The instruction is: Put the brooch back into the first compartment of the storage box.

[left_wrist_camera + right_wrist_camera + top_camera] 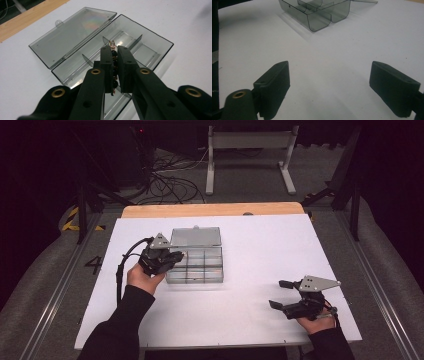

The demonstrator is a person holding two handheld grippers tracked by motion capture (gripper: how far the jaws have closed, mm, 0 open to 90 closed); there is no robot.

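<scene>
My left claw [114,60] pinches a beaded trinket [114,53] over the open compartment box [196,265], ready to drop into a cell. My right claw [280,294], jaws spread, idles at the box's four o'clock, keeping clear.

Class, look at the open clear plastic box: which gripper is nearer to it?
Left. The left gripper is over the box's left compartments, holding a beaded piece; the right gripper rests apart, toward the table's near right.

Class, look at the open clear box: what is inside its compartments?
The box shows dividers and bare compartments. The left hand-held gripper, clamping a beaded string above it, hides the near compartments.
</scene>
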